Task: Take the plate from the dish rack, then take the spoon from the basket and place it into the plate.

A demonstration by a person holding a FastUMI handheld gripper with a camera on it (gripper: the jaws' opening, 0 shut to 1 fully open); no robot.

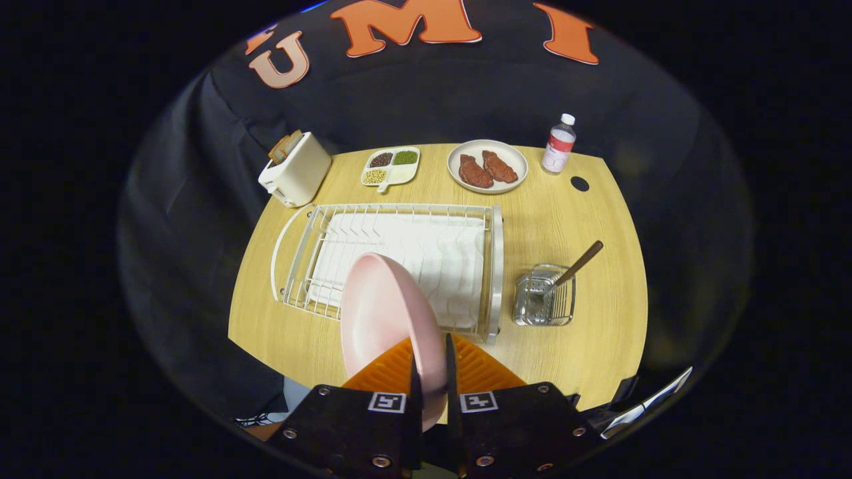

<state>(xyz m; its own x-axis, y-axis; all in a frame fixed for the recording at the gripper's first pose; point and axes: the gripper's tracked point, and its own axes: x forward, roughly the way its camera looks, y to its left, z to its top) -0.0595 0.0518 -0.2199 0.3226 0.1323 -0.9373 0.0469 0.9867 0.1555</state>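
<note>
My gripper (431, 356) is shut on the rim of a pink plate (383, 319), which stands on edge between my fingers, lifted above the near side of the white wire dish rack (496, 266). The plate's hollow face turns left. To the right of the rack stands a small metal mesh basket (544, 299). A spoon with a brown wooden handle (580, 261) leans out of it toward the far right.
At the table's far side are a cream toaster (295, 171), a divided dish of beans (391, 166), a white plate with two pieces of meat (487, 166) and a small bottle (559, 144). Bare wooden tabletop (599, 359) lies around the basket.
</note>
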